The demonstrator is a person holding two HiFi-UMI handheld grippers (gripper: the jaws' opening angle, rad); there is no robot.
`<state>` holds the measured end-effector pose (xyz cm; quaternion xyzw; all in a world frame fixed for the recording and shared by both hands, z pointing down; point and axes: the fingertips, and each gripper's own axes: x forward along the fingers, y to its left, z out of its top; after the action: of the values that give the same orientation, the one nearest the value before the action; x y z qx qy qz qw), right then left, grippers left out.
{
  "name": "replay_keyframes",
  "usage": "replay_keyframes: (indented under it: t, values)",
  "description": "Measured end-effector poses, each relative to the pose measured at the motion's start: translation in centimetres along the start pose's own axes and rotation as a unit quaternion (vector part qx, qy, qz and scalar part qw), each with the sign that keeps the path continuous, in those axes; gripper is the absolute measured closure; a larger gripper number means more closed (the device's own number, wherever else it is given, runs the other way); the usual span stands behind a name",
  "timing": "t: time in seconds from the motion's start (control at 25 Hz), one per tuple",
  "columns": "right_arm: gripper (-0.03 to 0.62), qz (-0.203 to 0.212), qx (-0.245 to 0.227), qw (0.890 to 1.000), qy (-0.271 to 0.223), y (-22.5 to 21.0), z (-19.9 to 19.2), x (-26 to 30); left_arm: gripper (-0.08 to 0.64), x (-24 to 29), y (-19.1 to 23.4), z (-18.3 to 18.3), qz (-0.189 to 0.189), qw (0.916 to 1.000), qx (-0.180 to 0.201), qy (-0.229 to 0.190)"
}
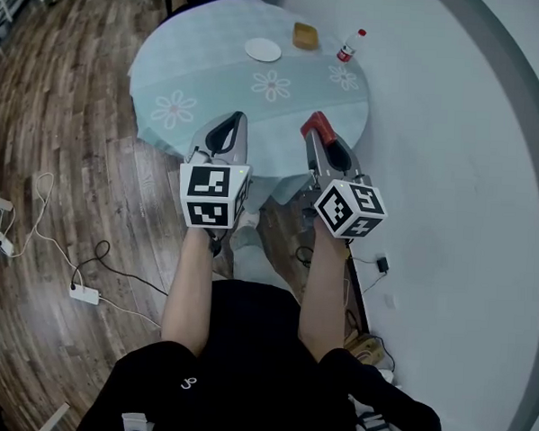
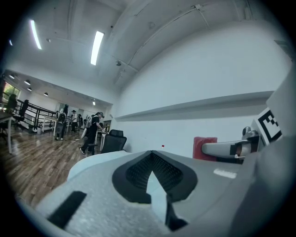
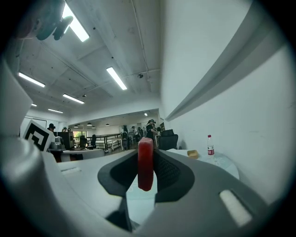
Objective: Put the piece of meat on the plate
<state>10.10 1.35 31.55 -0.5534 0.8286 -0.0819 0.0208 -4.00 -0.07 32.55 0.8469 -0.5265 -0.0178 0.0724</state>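
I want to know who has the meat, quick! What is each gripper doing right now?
Left gripper: closed, nothing in it.
Right gripper: closed on the red piece of meat.

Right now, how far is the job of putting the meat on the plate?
Done: the meat is picked up, clamped in the right gripper.
In hand: it is held over the near edge of the table. The left gripper is shut and empty.
Left: the plate at the far side is bare. The meat must be taken there and released.
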Motion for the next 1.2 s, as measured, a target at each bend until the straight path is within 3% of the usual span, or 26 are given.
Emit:
replay_keyframes:
  t: [0.36,0.6,0.92,1.04,1.2]
  values:
    - [0.491,0.018,0.042,0.999,0.017,-5.0,-3.1,8.4,0.568,7.9,3.5,-3.0,0.030,0.9988,0.011,0.038]
    - [0.491,-0.016,0.051,0.998,0.027,-13.1,-3.8,14.5,0.568,18.2,3.6,-4.4,0.022,0.9979,0.017,0.059]
    - [0.491,-0.051,0.064,0.997,0.011,-25.1,0.1,21.6,0.566,30.8,1.5,-2.8,0.002,0.9977,0.029,0.061]
    - [0.491,-0.034,0.069,0.997,0.013,-26.1,0.4,24.6,0.567,32.5,3.1,-2.6,0.021,0.9973,0.028,0.065]
    - [0.491,0.011,0.077,0.996,0.043,-24.0,-1.4,29.2,0.566,33.5,6.9,-3.4,0.061,0.9943,0.021,0.085]
